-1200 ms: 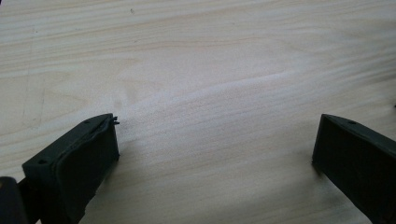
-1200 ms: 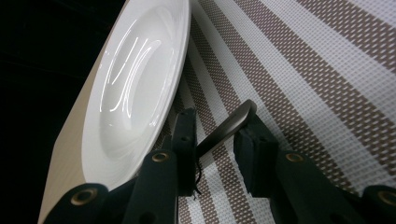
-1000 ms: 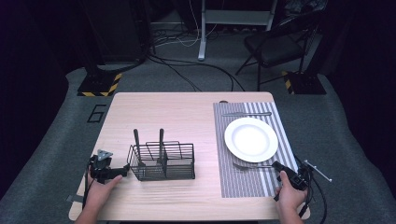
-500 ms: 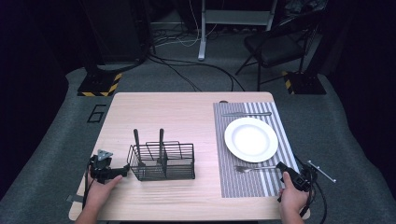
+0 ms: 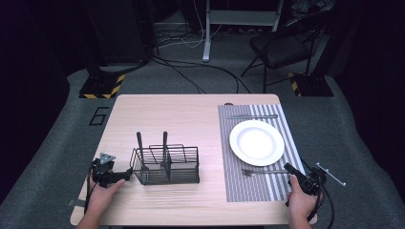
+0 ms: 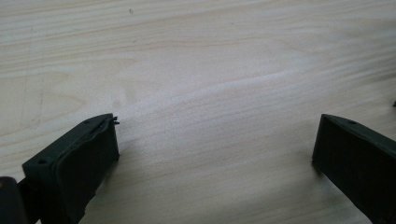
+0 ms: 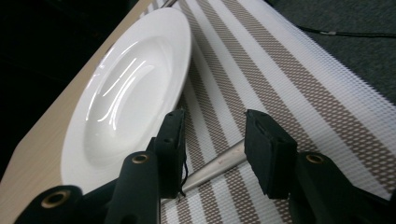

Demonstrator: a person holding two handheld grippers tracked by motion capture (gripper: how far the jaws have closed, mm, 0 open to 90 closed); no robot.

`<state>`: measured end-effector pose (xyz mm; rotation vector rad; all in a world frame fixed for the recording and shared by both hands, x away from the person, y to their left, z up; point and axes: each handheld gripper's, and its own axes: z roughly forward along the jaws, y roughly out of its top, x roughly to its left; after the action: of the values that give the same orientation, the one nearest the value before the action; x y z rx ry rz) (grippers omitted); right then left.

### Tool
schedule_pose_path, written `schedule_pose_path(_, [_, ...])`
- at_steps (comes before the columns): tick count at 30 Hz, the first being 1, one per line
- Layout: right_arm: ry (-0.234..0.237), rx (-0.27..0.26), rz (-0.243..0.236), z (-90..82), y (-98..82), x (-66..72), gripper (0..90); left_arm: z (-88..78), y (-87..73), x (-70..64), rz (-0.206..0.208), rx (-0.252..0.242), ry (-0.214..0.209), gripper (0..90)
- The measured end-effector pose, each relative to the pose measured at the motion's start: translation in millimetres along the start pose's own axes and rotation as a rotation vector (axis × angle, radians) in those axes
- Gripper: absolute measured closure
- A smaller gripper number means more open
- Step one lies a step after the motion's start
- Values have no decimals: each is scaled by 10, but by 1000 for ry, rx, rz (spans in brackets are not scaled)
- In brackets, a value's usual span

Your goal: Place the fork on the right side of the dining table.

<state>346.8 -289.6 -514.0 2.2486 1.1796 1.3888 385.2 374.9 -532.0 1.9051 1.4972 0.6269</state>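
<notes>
Fork: lies on the placemat between the right gripper's jaws, its handle crossing the gap.
Right jaws: part-open, just been opening, gripping nothing.
Left gripper: wide open, empty (over bare table).
Risk: withdrawing jaws could nudge the fork into the plate just beyond the left jaw.

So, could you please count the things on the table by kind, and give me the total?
Black wire caddy: 1
Dark-handled utensils standing in the caddy: 2
Round white ceramic plate: 1
Striped woven placemat: 1
Silver fork: 1
Silver knife: 1
Total: 7
</notes>
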Motion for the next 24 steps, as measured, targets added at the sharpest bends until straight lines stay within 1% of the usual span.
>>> schedule_pose_path(4, [20,15,-14,4,-17,45,575,0,-2,-1,0,-1,-1,0])
schedule_pose_path(6, [29,26,-30,3,-25,76,575,-1,-2,-3,0,-1,1,0])
schedule_pose_path(10, [63,30,-63,-28,-41,148,560,-3,-4,-7,-5,1,4,0])
schedule_pose_path(12, [84,35,-88,-39,-50,196,553,-3,-5,-8,-6,-1,5,0])
schedule_pose_path(14, [104,50,-111,-36,-67,258,540,-4,-7,-11,-10,-2,6,0])
schedule_pose_path(15, [119,67,-126,-34,-78,285,532,-4,-7,-11,-10,-2,6,0])
schedule_pose_path(16, [128,76,-152,-28,-88,296,530,-5,-8,-11,-10,-2,6,0])
schedule_pose_path(18, [143,83,-174,-28,-112,354,518,-8,-8,-9,-8,-1,6,0])
schedule_pose_path(20, [161,83,-217,-38,-126,391,499,-10,-11,-10,-10,-2,6,0])
schedule_pose_path(22, [182,98,-230,-62,-143,426,477,-16,-11,-10,-10,4,5,0])
schedule_pose_path(24, [195,111,-249,-72,-157,447,475,-17,-14,-10,-10,2,7,0])
